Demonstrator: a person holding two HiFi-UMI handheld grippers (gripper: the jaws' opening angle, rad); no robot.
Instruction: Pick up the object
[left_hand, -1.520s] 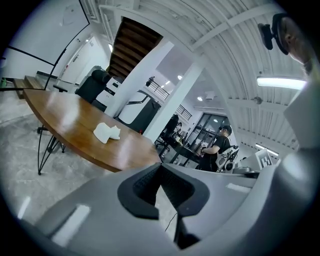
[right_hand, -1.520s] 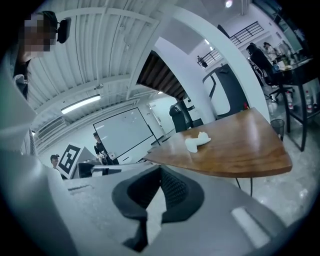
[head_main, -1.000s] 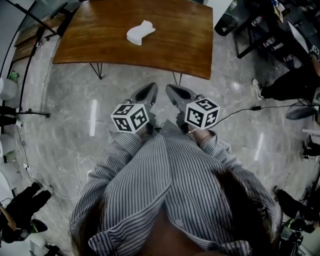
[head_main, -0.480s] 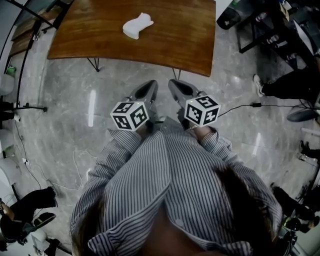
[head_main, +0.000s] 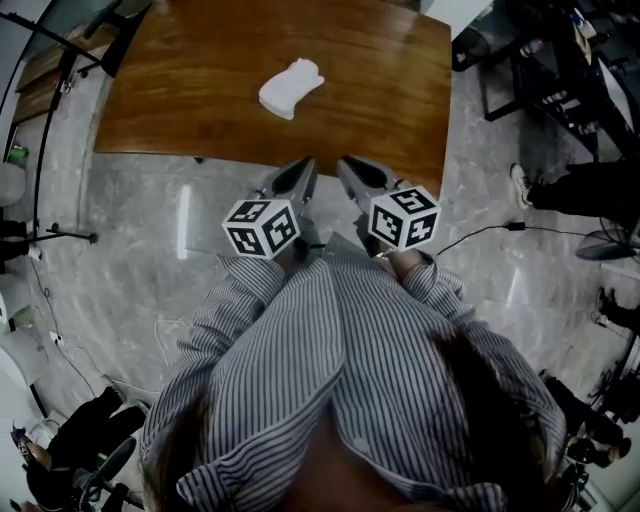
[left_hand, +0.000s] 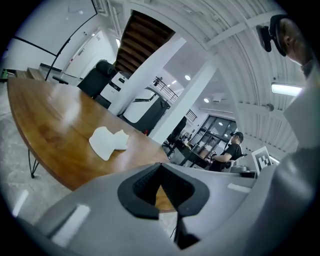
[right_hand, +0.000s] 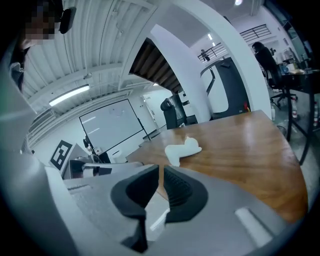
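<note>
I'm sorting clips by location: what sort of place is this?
Probably an office or lab: a long wooden table, what looks like a whiteboard, and a polished stone floor.

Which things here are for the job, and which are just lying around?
For the job: white object on the table; left gripper, shut and empty; right gripper, jaws opening, nothing between them.
Lying about: black cable on the floor; black stand at the left.

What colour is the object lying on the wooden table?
The object is white; head view shows best.
</note>
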